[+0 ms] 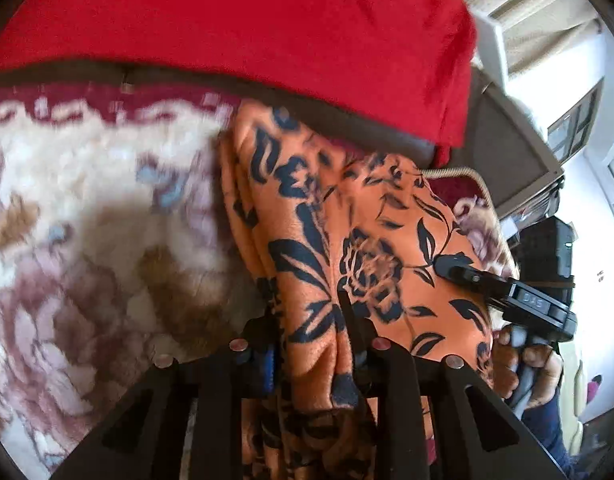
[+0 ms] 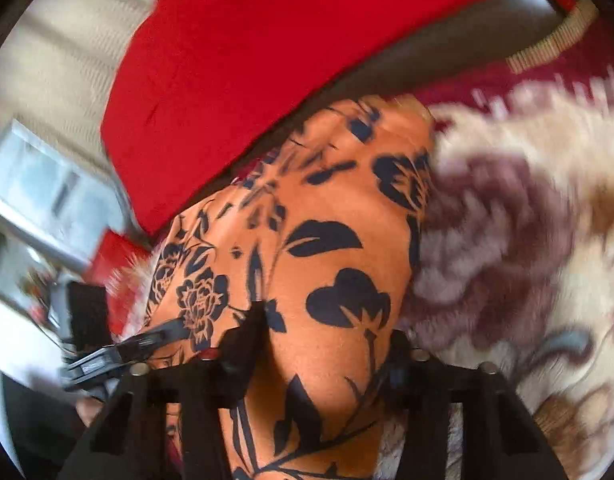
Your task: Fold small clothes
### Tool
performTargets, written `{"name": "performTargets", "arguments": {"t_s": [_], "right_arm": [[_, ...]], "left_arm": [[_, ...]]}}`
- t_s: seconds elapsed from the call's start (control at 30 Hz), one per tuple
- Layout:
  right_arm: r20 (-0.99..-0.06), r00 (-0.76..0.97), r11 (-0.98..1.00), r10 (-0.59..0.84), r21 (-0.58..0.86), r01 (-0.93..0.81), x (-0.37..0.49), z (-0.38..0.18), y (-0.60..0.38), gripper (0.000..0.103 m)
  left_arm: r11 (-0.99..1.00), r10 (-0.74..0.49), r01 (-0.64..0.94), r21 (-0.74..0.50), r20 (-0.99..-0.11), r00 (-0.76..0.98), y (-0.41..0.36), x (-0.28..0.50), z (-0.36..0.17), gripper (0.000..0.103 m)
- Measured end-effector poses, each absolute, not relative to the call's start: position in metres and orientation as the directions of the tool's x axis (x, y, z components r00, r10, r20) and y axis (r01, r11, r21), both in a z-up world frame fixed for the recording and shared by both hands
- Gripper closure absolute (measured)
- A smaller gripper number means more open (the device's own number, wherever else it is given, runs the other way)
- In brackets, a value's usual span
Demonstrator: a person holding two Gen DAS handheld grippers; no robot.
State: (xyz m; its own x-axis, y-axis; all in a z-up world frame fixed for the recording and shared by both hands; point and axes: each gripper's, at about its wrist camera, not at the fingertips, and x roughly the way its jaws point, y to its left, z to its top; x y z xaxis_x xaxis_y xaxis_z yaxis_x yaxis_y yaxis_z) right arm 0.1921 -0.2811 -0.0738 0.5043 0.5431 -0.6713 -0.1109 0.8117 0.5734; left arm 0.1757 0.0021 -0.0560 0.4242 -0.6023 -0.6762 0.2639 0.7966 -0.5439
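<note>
A plush cream blanket [image 1: 87,208] with blurred mauve and tan flowers and a dark red border covers the surface, its pile thick and fuzzy. On it lies the orange garment [image 1: 347,248], soft velvety cloth printed with navy roses and leaves, gathered into long lengthwise folds. The left gripper [image 1: 307,320] has its black fingers [image 1: 349,312] pinched on a ridge of this cloth. The right gripper [image 2: 327,344] also clamps a fold between its fingers [image 2: 251,332]. Behind, a bright red fleecy cover [image 1: 267,32] drapes a raised edge; beige curtains [image 1: 547,12] and a sunlit window [image 1: 575,124] stand at far right.
</note>
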Motion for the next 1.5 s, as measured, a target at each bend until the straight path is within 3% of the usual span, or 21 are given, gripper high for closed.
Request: {"name": "performTargets", "arguments": {"t_s": [0.13,0.23,0.3,0.33,0.37,0.4,0.53,0.67,0.7,0.77,0.83,0.97,1.1,1.17,1.23,1.5], "right_arm": [[-0.624,0.588,0.835,0.515,0.521,-0.178,0.188,-0.029,-0.280,0.065],[-0.603,0.609,0.829,0.516,0.531,-0.177,0.197,-0.022,-0.294,0.062],[-0.646,0.556,0.818,0.522,0.565,-0.112,0.213,-0.049,-0.308,0.054],[-0.699,0.541,0.837,0.468,0.547,-0.018,0.218,-0.069,-0.316,0.048],[-0.733,0.541,0.856,0.411,0.514,0.046,0.215,-0.080,-0.321,0.045],[-0.718,0.557,0.848,0.418,0.528,0.043,0.208,-0.081,-0.324,0.040],[-0.664,0.685,0.911,0.300,0.412,-0.001,0.146,-0.039,-0.302,0.035],[-0.577,0.730,0.909,0.366,0.390,-0.148,0.088,-0.009,-0.271,0.022],[-0.586,0.717,0.910,0.378,0.380,-0.169,0.081,-0.014,-0.263,0.022],[-0.635,0.668,0.908,0.388,0.388,-0.159,0.092,-0.028,-0.254,0.022],[-0.715,0.633,0.944,0.299,0.317,-0.087,0.097,-0.051,-0.248,0.024],[-0.637,0.739,0.974,0.217,0.191,-0.122,0.051,-0.012,-0.232,0.022],[-0.604,0.789,0.994,0.110,0.086,-0.073,0.015,0.006,-0.219,0.015],[-0.610,0.788,0.996,0.081,0.068,-0.049,0.009,0.008,-0.221,0.011],[-0.620,0.782,0.998,0.062,0.061,-0.031,0.000,0.008,-0.222,0.001],[-0.609,0.792,0.998,0.036,0.063,0.002,-0.019,0.020,-0.230,0.001]], "left_arm": [[0.776,-0.623,0.286,-0.562,-0.616,0.482,-0.001,0.181,-0.032,0.079],[0.807,-0.581,0.210,-0.552,-0.679,0.450,-0.005,0.193,-0.051,0.071],[0.835,-0.537,0.135,-0.533,-0.739,0.408,-0.009,0.200,-0.072,0.052],[0.827,-0.546,0.136,-0.546,-0.719,0.429,-0.007,0.196,-0.071,0.052],[0.836,-0.527,0.131,-0.533,-0.715,0.459,-0.005,0.188,-0.066,0.043],[0.867,-0.475,0.122,-0.483,-0.728,0.495,-0.001,0.177,-0.057,0.031],[0.936,-0.319,0.097,-0.339,-0.699,0.640,-0.009,0.139,-0.031,0.019],[0.956,-0.280,0.123,-0.265,-0.713,0.643,0.012,0.119,-0.039,0.017],[0.977,-0.211,0.101,-0.189,-0.764,0.610,-0.001,0.127,-0.051,0.017],[0.980,-0.193,0.073,-0.184,-0.797,0.572,-0.001,0.128,-0.061,0.017],[0.978,-0.190,0.048,-0.203,-0.774,0.604,0.005,0.115,-0.050,0.017],[0.995,-0.098,0.051,-0.089,-0.695,0.712,0.000,0.084,-0.016,0.016],[0.999,-0.046,0.022,-0.046,-0.620,0.783,-0.005,0.052,0.008,0.006],[0.999,-0.030,0.012,-0.034,-0.611,0.791,-0.010,0.045,0.016,0.004],[0.999,-0.038,0.017,-0.042,-0.609,0.792,-0.014,0.040,0.022,0.004],[0.998,-0.066,0.039,-0.058,-0.603,0.795,-0.024,0.023,0.038,0.004]]}}
